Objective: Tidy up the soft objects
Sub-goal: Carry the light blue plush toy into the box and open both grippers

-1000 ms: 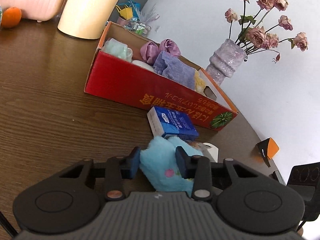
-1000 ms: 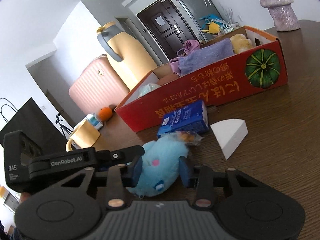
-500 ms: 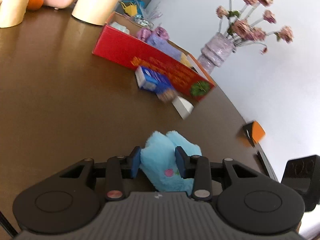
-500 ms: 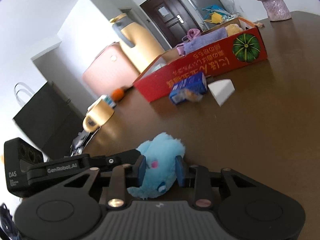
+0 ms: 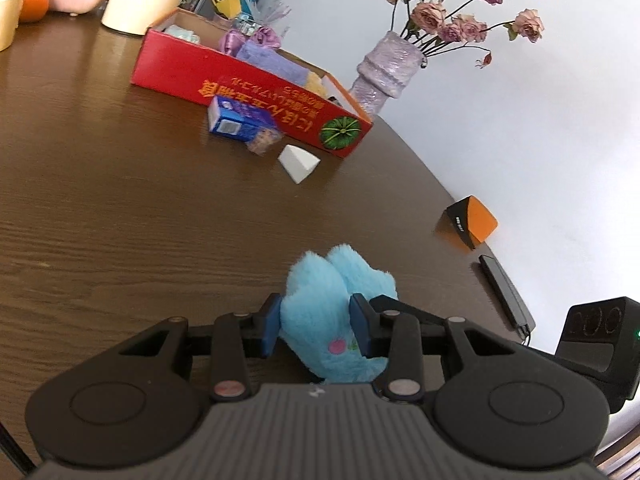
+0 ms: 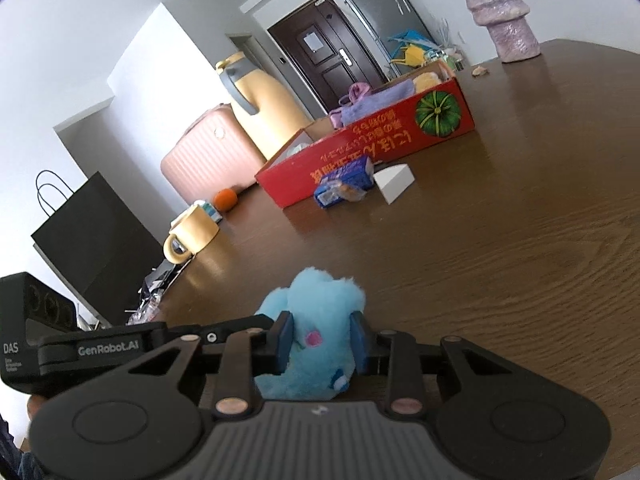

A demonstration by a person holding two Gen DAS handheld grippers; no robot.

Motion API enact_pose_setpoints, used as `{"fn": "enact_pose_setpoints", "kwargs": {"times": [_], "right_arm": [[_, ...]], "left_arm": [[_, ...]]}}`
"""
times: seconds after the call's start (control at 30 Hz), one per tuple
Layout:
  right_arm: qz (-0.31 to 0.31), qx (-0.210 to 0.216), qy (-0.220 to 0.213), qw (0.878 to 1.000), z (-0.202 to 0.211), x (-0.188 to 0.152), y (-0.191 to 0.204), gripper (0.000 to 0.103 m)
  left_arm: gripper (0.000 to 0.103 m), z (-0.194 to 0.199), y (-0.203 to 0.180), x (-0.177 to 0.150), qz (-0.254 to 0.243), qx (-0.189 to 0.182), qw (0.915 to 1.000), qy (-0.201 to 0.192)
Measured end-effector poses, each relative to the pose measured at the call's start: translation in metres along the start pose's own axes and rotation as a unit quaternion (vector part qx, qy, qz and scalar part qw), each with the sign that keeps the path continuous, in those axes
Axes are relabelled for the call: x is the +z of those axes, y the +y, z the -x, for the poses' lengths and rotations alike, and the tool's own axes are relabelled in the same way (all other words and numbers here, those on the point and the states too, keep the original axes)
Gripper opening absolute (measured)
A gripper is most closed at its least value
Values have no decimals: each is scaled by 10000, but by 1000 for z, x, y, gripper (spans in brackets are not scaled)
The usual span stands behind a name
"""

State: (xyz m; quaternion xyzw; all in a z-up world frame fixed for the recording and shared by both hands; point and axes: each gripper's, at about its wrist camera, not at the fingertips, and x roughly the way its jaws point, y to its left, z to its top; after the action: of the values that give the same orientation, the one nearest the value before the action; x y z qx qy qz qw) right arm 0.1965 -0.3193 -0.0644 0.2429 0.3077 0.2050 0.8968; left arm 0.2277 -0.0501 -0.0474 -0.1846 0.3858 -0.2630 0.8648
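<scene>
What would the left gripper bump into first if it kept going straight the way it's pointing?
Apart from the blue plush toy the left gripper holds, probably bare table; the white wedge lies further on.

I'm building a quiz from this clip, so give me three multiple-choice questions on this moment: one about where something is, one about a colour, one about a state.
1. Where is the white wedge?
A. inside the red box
B. on the table in front of the red box
C. between a gripper's pads

2. What colour is the plush toy?
A. light blue
B. yellow
C. green

3. How does the right gripper stand?
A. wide open over the bare table
B. closed on the mug
C. closed on the plush toy

Answers: 1 B, the wedge lies on the wood beside the blue carton, outside the red box. 2 A, its fur is light blue. 3 C, both pads press into the plush.
</scene>
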Motion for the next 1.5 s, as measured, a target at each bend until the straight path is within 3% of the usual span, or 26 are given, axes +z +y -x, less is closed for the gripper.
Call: {"fn": "enact_pose_setpoints", "kwargs": {"times": [0.17, 0.27, 0.5, 0.63, 0.73, 0.83, 0.9, 0.97, 1.2, 1.33, 1.5], "right_arm": [[-225, 278, -221, 9991, 4, 18, -8, 30], [-68, 354, -488, 9982, -1, 51, -3, 29], [513, 255, -879, 9945, -56, 184, 7, 28], [292, 89, -450, 9985, -122, 250, -15, 28], [192, -136, 49, 9997, -173, 273, -35, 28], [311, -422, 594, 9969, -216, 272, -47, 24], [501, -532, 947, 9928, -240, 263, -47, 15], [702, -665, 1187, 9882, -256, 253, -40, 14], [1147, -949, 1188, 9817, -256, 255, -18, 17], [1338, -1059, 831, 9818, -213, 270, -3, 21], [1850, -1498, -36, 9713, -121, 283, 13, 57]], "left_arm": [[35, -4, -7, 12, 29, -245, 9996, -112], [35, -8, -11, 38, 57, -447, 9984, -355], [35, -44, -22, 172, -387, -660, 9932, -876], [34, -97, -7, 247, -255, -435, 9965, -672], [34, -142, 17, 280, -7, -230, 9992, -329], [34, -179, 37, 290, -3, 122, 9999, 56], [31, -195, 51, 286, -211, 389, 9985, 337], [32, -206, 55, 281, -466, 660, 9952, 550], [33, -178, 47, 281, -1251, 1166, 9850, 218], [36, -140, 38, 288, -1329, 1240, 9833, -103], [55, -73, 23, 288, -1547, 1586, 9726, -710]]}}
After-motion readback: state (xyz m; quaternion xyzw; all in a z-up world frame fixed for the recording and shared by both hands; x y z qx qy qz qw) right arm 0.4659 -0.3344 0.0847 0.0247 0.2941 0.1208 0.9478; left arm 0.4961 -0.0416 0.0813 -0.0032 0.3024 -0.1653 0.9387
